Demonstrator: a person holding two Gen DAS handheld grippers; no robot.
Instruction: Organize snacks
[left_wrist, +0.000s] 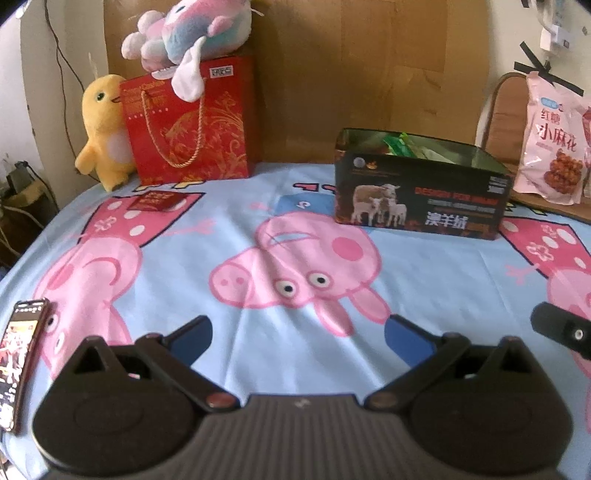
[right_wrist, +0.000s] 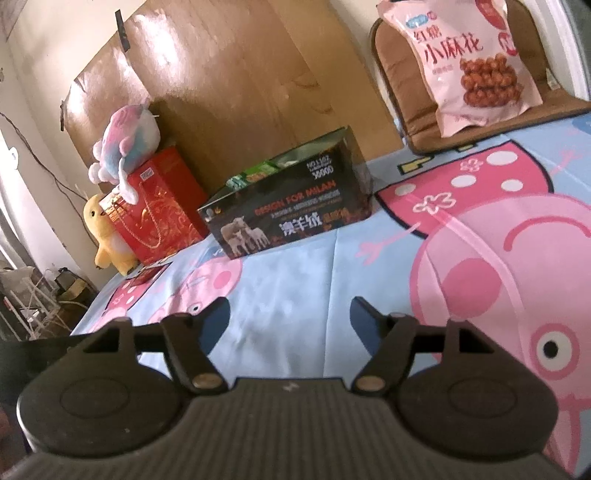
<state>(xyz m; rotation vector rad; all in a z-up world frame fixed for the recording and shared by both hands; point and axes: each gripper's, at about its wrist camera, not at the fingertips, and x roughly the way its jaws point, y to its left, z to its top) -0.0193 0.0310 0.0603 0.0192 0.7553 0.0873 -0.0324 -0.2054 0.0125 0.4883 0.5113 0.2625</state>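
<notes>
Snacks boxed and bagged, up ahead of the tool

The dark open-topped box (left_wrist: 421, 201) with printed lambs sits upright on the sheet, well ahead of the fingers and a bit right from the left wrist; green packets (left_wrist: 400, 142) peek above its rim. Further right and beyond it, the pink snack bag (right_wrist: 476, 62), showing fried twists, stands propped upright on a brown cushion.
</notes>
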